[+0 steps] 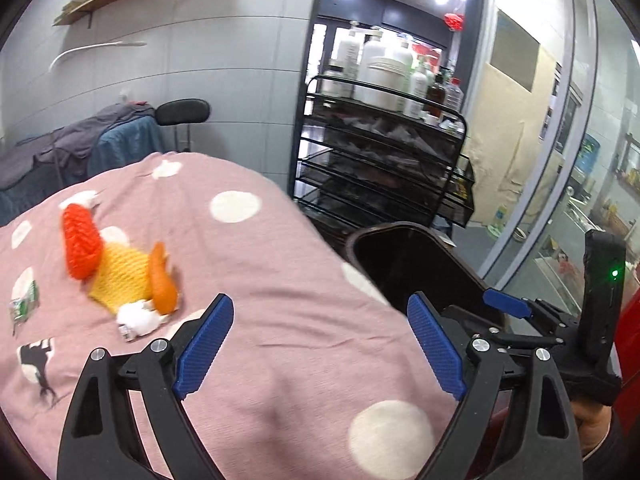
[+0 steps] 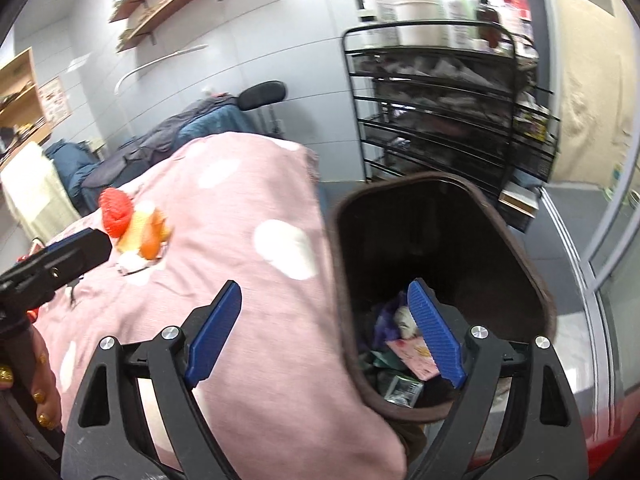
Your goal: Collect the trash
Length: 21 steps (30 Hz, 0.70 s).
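Left wrist view: the left gripper gapes wide over the pink dotted blanket, gripping nothing. At ten o'clock lies the trash: an orange net, yellow net and white wad. The right gripper, angled downward, stands equally wide and empty, one finger over the brown bin holding wrappers.

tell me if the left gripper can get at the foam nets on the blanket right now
Probably yes. The left gripper is open and empty, and the foam nets lie exposed on the blanket, ahead and to its left, with nothing between them.
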Motion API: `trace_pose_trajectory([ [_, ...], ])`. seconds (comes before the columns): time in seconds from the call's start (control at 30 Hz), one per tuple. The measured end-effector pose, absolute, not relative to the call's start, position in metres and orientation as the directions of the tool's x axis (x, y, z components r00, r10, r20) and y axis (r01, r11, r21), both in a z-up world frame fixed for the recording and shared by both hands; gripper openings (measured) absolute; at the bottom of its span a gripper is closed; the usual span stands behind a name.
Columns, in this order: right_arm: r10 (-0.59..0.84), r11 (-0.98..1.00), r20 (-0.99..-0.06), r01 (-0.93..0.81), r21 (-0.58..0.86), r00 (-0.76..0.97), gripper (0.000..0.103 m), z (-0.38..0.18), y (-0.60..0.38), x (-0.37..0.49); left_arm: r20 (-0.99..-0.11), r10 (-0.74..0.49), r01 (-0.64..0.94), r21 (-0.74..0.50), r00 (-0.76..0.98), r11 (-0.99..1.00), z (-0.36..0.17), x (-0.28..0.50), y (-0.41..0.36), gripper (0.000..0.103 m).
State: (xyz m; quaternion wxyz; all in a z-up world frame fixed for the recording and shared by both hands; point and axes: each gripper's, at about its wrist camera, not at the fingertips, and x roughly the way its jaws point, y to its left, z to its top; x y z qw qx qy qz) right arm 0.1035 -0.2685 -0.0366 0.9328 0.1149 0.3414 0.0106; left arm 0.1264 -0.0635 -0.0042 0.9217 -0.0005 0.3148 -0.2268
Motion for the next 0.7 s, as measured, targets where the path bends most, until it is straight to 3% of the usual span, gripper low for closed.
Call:
trace_pose_trajectory([
  [0.7,0.391,0.919,-0.653,-0.316,0.236,0.648,0.085,-0.022,-0.132,0.155,-0.647,-0.127,0.058,-0.127,0.752,0.990,-0.039,0.137,0.104,0.088],
])
